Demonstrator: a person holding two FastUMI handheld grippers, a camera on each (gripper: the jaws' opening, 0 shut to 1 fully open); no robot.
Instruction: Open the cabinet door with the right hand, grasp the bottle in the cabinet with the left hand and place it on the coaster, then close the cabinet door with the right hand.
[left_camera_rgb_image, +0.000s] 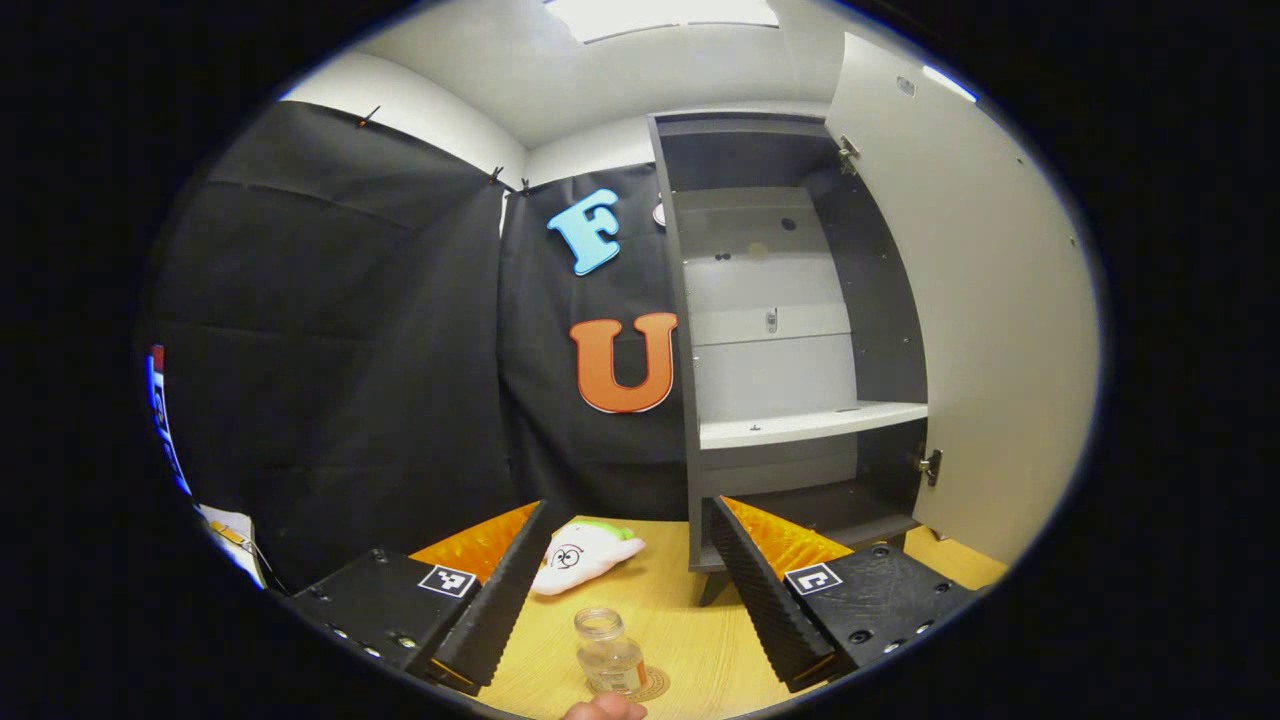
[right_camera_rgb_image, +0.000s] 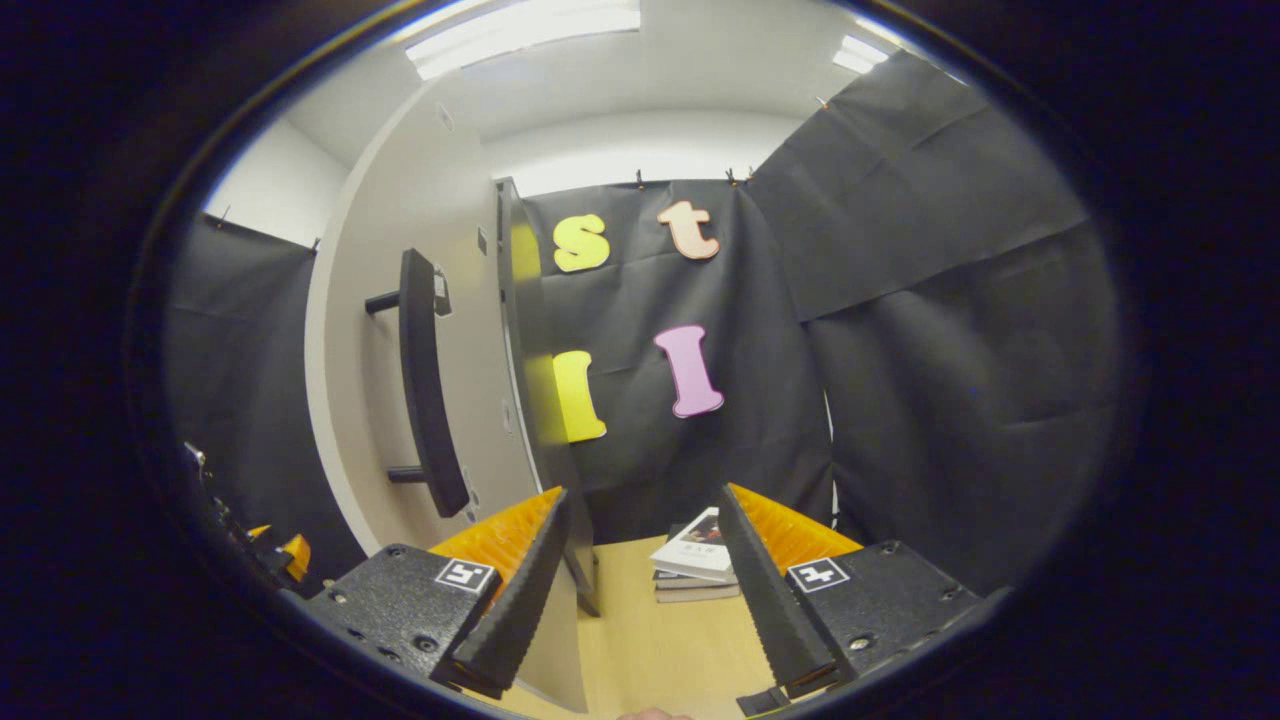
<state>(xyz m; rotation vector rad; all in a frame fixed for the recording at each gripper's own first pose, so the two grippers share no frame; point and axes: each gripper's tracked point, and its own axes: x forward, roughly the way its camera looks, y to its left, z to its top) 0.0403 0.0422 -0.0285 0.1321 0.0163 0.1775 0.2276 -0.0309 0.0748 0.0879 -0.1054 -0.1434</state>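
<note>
In the left gripper view, the bottle (left_camera_rgb_image: 609, 652) stands upright on the coaster (left_camera_rgb_image: 652, 684) on the wooden bench (left_camera_rgb_image: 690, 620), between the spread jaws of the left gripper (left_camera_rgb_image: 612, 590), which touch nothing. A plush toy (left_camera_rgb_image: 585, 556) lies just beyond. The cabinet (left_camera_rgb_image: 790, 330) stands with its door (left_camera_rgb_image: 985, 310) swung open. In the right gripper view, the right gripper (right_camera_rgb_image: 640, 590) has its jaws apart and empty, near the door's edge beside the handle (right_camera_rgb_image: 428, 385); stacked books (right_camera_rgb_image: 695, 565) lie ahead.

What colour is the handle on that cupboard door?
Black. The handle stands out against the pale door, best seen in the right gripper view.
</note>
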